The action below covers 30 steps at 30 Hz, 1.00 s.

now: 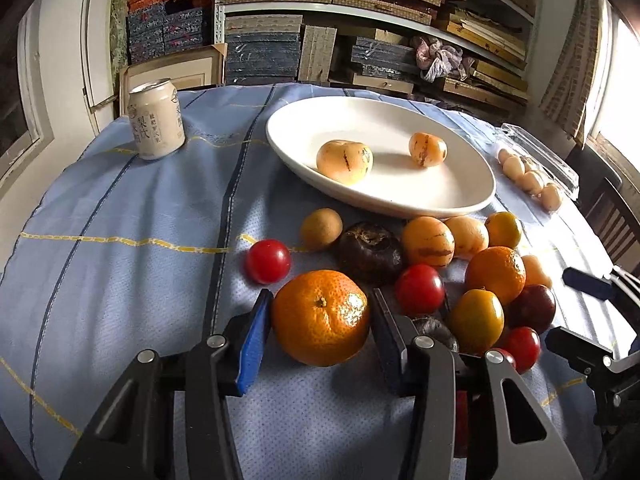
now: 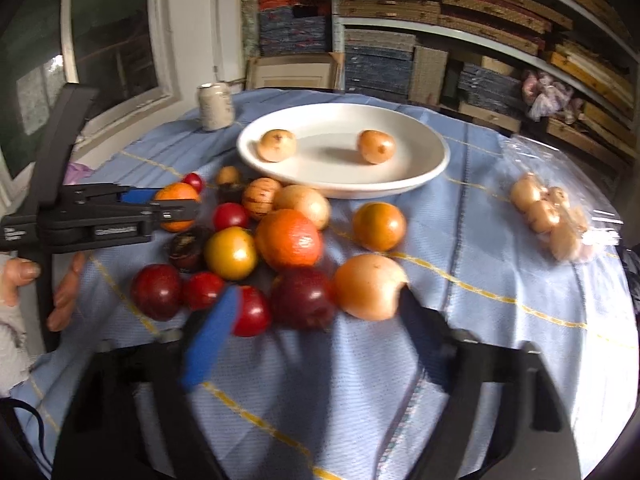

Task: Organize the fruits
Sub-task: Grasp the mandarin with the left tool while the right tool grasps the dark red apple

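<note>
— Left wrist view: what has the left gripper [image 1: 320,312] got?
— Its jaws sit partly closed against both sides of the big mandarin [image 1: 320,317], which rests on the blue cloth of the table [image 1: 120,208], nearest of the heap.
— And the rest of the fruit?
— Tomatoes, oranges and dark plums lie bunched just behind and right of it. Two pale striped fruits [image 1: 345,161] lie apart in the white plate [image 1: 472,196] beyond. A drink can [image 1: 156,120] stands well off to the left.
— The right gripper [image 2: 312,304]?
— In its own blurred view the jaws stand about half open around a dark red plum [image 2: 302,298]; whether the pads touch it, I cannot tell. A pale orange fruit [image 2: 366,286] sits against the right finger.
</note>
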Each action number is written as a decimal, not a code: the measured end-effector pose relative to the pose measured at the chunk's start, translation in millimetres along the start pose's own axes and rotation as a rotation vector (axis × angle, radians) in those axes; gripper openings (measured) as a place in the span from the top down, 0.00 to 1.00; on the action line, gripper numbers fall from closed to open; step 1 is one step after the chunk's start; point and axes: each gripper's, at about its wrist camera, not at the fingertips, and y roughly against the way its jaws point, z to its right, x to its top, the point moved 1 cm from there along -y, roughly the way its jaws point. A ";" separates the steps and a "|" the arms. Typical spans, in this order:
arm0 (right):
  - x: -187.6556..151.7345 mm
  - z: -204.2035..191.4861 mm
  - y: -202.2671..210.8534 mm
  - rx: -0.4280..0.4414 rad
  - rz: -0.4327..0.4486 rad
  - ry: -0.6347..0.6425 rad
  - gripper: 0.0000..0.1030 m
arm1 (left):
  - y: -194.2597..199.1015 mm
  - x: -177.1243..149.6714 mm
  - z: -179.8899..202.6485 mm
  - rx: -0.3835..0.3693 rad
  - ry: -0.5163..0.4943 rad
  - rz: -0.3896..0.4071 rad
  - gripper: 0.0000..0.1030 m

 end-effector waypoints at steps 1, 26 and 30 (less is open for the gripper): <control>-0.1 -1.8 -1.0 0.005 -0.003 0.006 0.33 | 0.6 -0.3 -1.2 0.001 0.002 0.000 0.52; -5.1 45.7 -25.6 0.311 -0.097 -0.374 0.56 | 3.0 -1.5 7.6 0.003 -0.036 0.011 0.52; -4.6 46.7 -25.7 0.303 -0.095 -0.389 0.62 | 2.1 -1.7 7.0 0.004 -0.035 0.009 0.52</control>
